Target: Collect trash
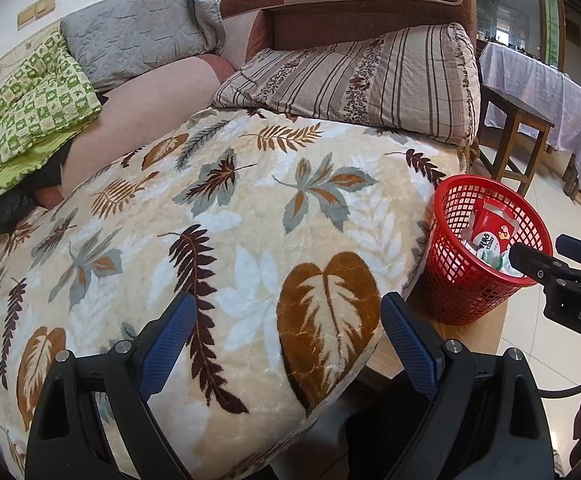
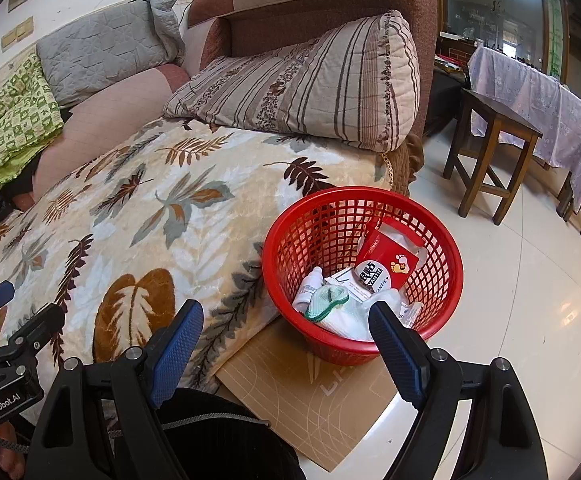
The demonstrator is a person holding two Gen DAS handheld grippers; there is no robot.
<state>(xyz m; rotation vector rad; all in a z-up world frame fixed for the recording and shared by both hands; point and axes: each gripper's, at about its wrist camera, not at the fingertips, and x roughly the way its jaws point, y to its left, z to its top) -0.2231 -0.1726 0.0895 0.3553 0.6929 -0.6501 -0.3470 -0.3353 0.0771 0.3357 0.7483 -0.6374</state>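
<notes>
Hovering my right gripper (image 2: 286,344), jaws apart, near the filled red basket (image 2: 442,240); left gripper (image 1: 288,340) gaping, empty over the blanket (image 1: 250,216), scanning for leftover trash.

Trash (image 2: 370,280) in basket (image 2: 282,248) on mat (image 2: 314,408), right of sofa (image 2: 138,216)

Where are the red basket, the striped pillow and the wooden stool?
red basket (image 2: 286,236): right wrist view, left mesh wall.
striped pillow (image 2: 310,88): right wrist view, middle of its face.
wooden stool (image 2: 502,114): right wrist view, seat top.
</notes>
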